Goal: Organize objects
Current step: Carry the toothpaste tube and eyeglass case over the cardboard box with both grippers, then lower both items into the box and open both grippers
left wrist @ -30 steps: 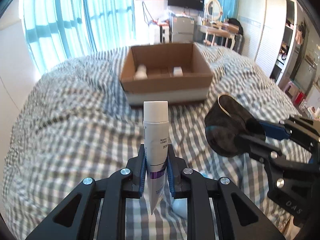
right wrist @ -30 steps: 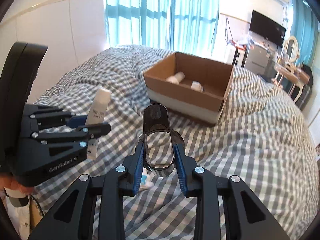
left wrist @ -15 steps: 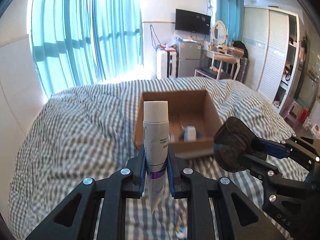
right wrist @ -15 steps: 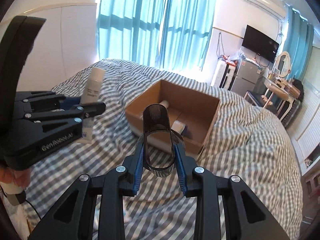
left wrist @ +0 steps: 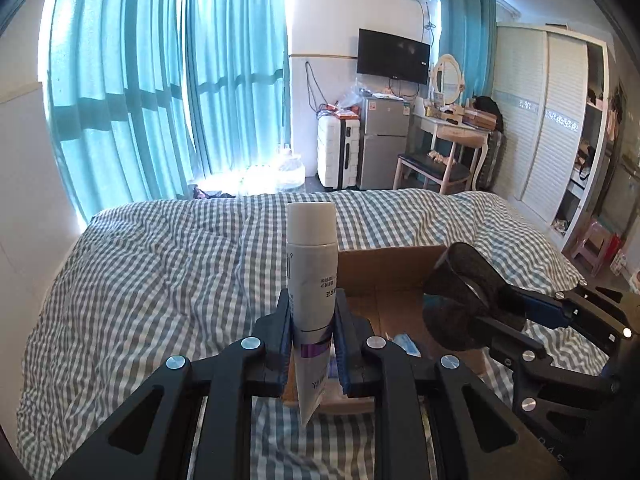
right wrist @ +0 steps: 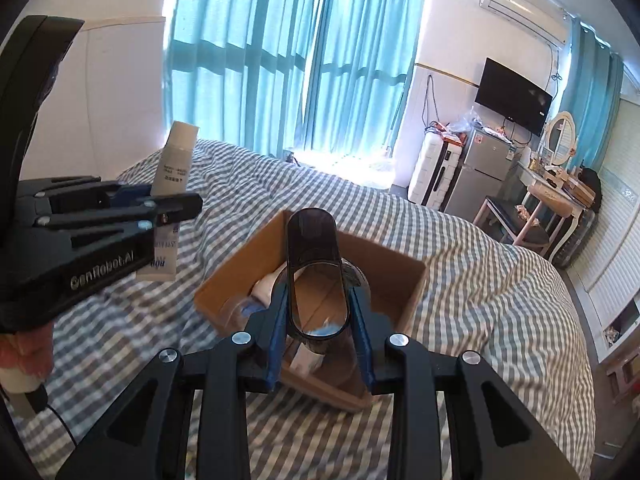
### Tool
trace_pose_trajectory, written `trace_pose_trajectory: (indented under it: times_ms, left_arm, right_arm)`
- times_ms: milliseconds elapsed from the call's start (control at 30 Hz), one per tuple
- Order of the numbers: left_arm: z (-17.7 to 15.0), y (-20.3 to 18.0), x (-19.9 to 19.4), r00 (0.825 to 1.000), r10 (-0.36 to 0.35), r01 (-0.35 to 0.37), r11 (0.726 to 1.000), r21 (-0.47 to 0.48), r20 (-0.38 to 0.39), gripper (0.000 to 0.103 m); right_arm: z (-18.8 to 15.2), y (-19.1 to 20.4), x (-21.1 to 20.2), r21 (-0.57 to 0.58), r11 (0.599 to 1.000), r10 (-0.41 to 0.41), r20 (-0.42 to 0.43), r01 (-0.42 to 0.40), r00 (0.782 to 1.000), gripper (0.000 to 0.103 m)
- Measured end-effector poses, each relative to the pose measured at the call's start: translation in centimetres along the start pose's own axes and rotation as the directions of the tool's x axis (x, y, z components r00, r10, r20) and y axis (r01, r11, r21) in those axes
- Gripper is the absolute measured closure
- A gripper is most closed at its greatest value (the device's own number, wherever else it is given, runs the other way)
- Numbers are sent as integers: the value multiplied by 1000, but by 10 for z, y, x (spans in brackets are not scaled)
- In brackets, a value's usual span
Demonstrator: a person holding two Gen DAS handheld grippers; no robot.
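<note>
My left gripper [left wrist: 313, 320] is shut on a white tube with a purple band [left wrist: 311, 272], cap up, held above the near edge of an open cardboard box [left wrist: 384, 268] on the bed. My right gripper [right wrist: 316, 304] is shut on a dark translucent cup-like container [right wrist: 314, 252], held over the box [right wrist: 408, 280]. The box holds a white tube [right wrist: 266, 288] and a blue-and-white item [left wrist: 404, 344]. The left gripper with its tube [right wrist: 170, 168] shows at left in the right wrist view. The right gripper with the dark container [left wrist: 456, 300] shows at right in the left wrist view.
The box sits on a bed with a grey-and-white checked quilt [left wrist: 160, 272]. Beyond the bed are teal curtains [left wrist: 160, 80], a white suitcase [left wrist: 336, 152], a small fridge [left wrist: 382, 140], a dressing table with chair [left wrist: 444, 152] and a wardrobe [left wrist: 548, 120].
Both grippers have moved forward and up toward the box, each still holding its object. The box now lies right beneath the fingertips instead of farther ahead.
</note>
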State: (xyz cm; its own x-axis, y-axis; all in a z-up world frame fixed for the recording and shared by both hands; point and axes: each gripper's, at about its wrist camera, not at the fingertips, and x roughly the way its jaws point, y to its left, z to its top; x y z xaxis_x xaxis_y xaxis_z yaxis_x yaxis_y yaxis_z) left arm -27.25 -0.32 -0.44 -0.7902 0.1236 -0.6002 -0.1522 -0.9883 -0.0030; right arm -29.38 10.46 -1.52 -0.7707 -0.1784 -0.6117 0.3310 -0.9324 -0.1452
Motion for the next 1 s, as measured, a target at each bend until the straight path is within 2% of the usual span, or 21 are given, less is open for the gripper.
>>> trace_pose_trajectory:
  times_ms: [267,533,733,900,1000]
  left_arm:
    - [5,2,72,998,16,-17,1000,-8,-54,85]
    - [-19,-5,132,989,-9,14,999,34,-150,85]
    - [-30,-5,150,983,-15,22,999,37,-184,85]
    - [-32,-6,147,983,-10,20,999,50,-185,84]
    - [-31,-3,139,981,-47,51,999,17,-189,80]
  right_arm:
    - [7,-17,77,10,1000,-18,-61,19,998,74]
    - [-11,-28,124,25,1000,-8,-106,11,994,74]
    - [-17,-27,139,10,1000,-7,-124,8,992,74]
    - [-18,-38,134,86,996,24,-115,-14,993,74]
    - [-15,-43,122,109,994,25,-82,-15,996,72]
